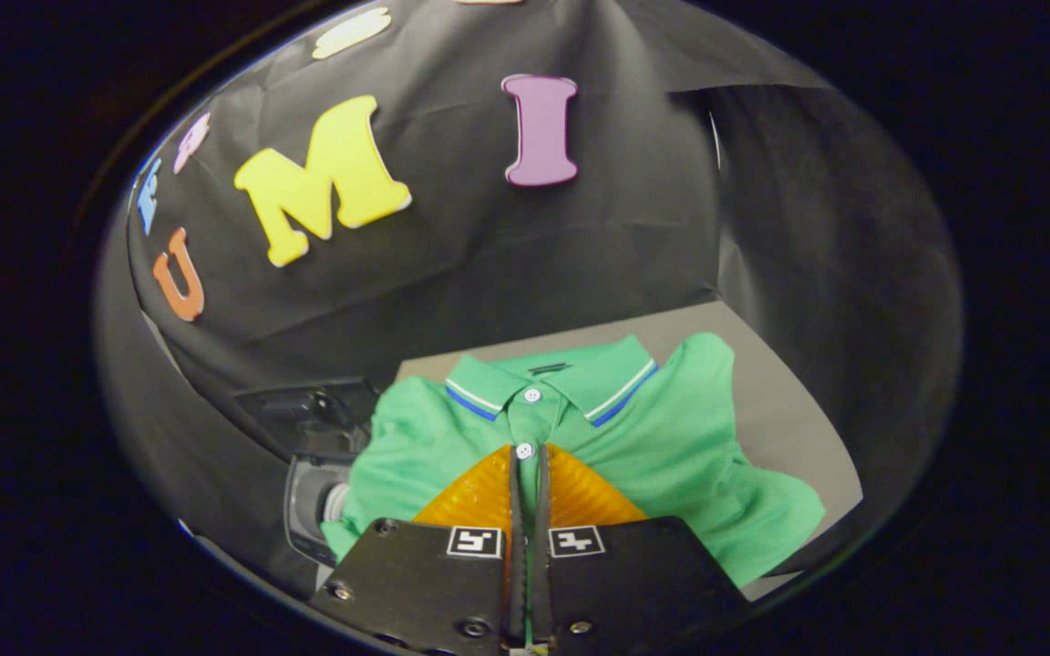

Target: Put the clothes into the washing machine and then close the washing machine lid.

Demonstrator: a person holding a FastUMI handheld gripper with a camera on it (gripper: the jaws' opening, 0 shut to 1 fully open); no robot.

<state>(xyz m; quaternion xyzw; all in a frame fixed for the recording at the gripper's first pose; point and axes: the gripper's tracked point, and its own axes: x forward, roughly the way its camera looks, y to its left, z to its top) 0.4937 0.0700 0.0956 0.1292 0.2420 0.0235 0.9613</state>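
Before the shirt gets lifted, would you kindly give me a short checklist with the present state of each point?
1. Tongs closed: ok, the two fingers stand nearly together.
2. Fabric pinched between them: cannot tell; they sit over the placket of the green polo shirt, at its lower button.
3. Shirt free of other things: not ok; its sleeve drapes over the dark object beside it.
4. Shirt resting flat on the grey table: ok.
5. Washing machine lid open: cannot tell.
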